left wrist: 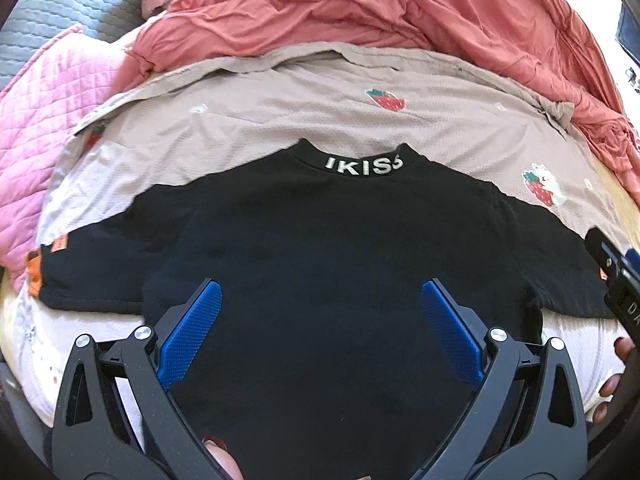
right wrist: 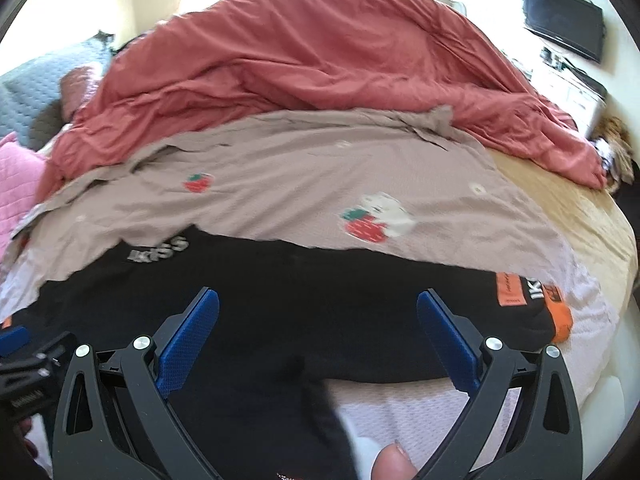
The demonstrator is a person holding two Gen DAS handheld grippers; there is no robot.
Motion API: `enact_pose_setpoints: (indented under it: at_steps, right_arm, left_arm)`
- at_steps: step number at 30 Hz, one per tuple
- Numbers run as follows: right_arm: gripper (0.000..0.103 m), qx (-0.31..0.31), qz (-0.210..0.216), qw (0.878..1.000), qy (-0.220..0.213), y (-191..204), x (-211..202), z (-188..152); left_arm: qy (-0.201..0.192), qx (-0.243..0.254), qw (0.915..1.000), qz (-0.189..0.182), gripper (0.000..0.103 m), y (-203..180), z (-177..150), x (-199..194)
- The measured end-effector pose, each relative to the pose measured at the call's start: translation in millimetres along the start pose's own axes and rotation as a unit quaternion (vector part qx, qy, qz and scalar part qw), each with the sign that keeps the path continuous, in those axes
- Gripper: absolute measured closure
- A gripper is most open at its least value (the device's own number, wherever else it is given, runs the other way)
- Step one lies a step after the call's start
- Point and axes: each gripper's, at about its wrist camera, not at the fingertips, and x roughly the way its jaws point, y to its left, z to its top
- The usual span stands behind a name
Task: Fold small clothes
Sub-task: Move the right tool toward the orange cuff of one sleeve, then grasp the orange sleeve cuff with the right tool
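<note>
A small black T-shirt (left wrist: 320, 248) with white "IKISS" on its collar lies spread flat on a taupe strawberry-print sheet (left wrist: 280, 108). My left gripper (left wrist: 320, 300) is open and empty, hovering over the shirt's body. In the right wrist view the shirt (right wrist: 320, 296) shows its right sleeve with an orange patch (right wrist: 510, 290). My right gripper (right wrist: 318, 312) is open and empty above the shirt's right side. The right gripper's body (left wrist: 618, 280) shows at the left view's right edge, and the left gripper's body (right wrist: 28, 360) at the right view's left edge.
A rumpled red duvet (right wrist: 320, 60) is heaped behind the sheet. A pink quilted blanket (left wrist: 48, 120) and a grey one (left wrist: 60, 12) lie at the left. A bare tan mattress (right wrist: 580, 216) and a wall TV (right wrist: 564, 20) are at the right.
</note>
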Motion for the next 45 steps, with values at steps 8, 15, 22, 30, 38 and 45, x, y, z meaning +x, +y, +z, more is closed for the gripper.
enact_pose_setpoints:
  at_steps: [8,15,22,30,38,45]
  right_arm:
    - [0.004,0.024,-0.069,0.997,-0.013,-62.3,21.2,-9.2]
    - [0.004,0.148,-0.149,0.978,0.0,-164.0,31.3,-17.5]
    - [0.004,0.245,-0.176,0.953,0.023,-231.9,43.0,-31.6]
    - [0.005,0.305,-0.193,0.93,0.062,-281.9,61.0,-50.1]
    - [0.032,0.301,-0.162,0.934,0.106,-280.4,86.2,-56.1]
    - [0.08,0.307,-0.116,0.943,0.056,-278.3,70.5,-46.2]
  left_arm:
    - [0.012,0.009,0.9999,-0.001,0.009,-28.1,-0.4,33.6]
    - [0.018,0.03,0.9992,-0.017,0.009,-59.3,-4.7,55.1]
    - [0.035,0.066,0.9971,-0.015,0.009,-83.0,-9.2,74.5]
    - [0.038,0.086,0.9954,-0.018,0.009,-90.5,-16.4,85.8]
    - [0.043,0.08,0.9956,-0.024,0.009,-89.0,-25.3,101.3]
    - [0.031,0.061,0.997,-0.037,0.009,-83.5,-28.4,96.1]
